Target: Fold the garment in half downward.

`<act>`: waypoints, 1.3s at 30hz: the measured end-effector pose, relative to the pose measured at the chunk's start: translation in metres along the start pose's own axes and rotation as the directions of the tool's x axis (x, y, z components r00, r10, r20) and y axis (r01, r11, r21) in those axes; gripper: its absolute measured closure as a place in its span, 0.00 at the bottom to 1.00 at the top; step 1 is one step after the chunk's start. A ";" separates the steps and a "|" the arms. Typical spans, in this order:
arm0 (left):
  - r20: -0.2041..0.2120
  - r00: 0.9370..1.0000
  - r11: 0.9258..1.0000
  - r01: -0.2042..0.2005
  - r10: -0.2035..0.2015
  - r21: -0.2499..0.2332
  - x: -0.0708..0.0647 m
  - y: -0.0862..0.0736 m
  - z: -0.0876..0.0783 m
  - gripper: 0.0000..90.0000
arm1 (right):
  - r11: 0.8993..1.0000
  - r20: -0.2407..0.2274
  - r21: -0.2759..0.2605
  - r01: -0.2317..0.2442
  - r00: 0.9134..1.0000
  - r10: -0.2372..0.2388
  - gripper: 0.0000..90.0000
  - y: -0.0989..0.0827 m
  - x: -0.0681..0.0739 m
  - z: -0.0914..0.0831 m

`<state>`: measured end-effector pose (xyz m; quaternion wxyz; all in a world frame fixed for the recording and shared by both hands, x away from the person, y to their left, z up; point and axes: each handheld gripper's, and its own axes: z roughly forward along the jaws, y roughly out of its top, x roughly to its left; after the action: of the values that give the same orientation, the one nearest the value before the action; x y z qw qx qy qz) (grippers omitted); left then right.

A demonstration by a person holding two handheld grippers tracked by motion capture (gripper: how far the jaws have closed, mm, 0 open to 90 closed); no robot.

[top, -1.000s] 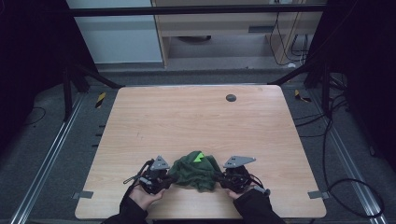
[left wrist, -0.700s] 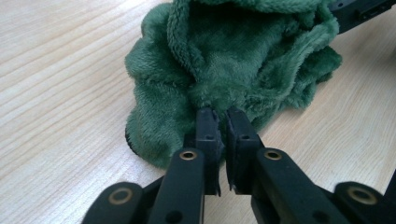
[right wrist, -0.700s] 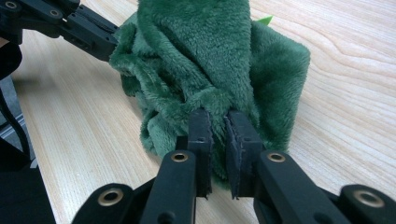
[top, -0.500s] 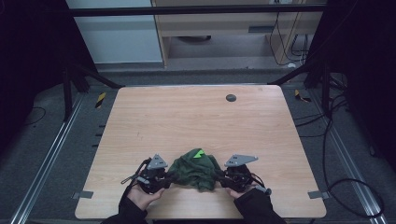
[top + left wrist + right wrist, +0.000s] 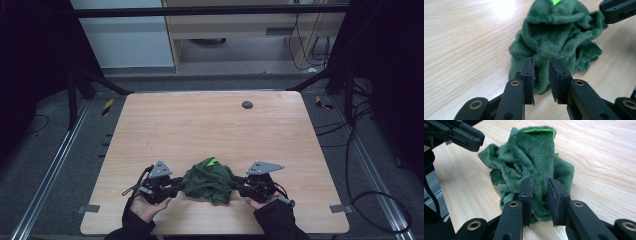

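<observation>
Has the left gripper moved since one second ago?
Cannot tell: the left gripper sits at about the same place beside the green cloth, near the table's front edge.

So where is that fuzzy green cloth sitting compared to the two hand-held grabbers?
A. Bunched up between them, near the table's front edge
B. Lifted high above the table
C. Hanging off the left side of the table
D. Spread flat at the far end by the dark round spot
A: the high view shows the green cloth heaped on the table between the left gripper and right gripper, close to the person's edge.
</observation>
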<state>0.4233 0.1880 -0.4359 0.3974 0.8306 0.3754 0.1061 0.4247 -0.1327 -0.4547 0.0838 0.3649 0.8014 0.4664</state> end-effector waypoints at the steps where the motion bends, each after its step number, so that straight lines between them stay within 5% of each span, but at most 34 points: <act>1: 0.000 1.000 1.000 0.000 0.000 0.000 0.000 0.000 0.000 0.82 | 1.000 0.000 0.000 0.000 1.000 0.000 0.82 0.000 0.000 0.000; 19: -0.104 0.993 0.997 0.047 -0.053 -0.059 0.028 0.020 0.003 0.89 | 0.998 0.085 -0.058 -0.007 0.996 0.012 0.91 0.031 -0.024 0.001; 39: -0.086 0.994 0.997 0.071 -0.074 -0.034 0.031 0.032 0.047 1.00 | 0.998 0.097 -0.029 -0.047 0.994 0.050 1.00 0.033 -0.034 0.035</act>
<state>0.4847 0.1699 -0.4477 0.3970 0.8047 0.4208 0.1336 0.4826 -0.1217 -0.4544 0.1163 0.4054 0.7811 0.4605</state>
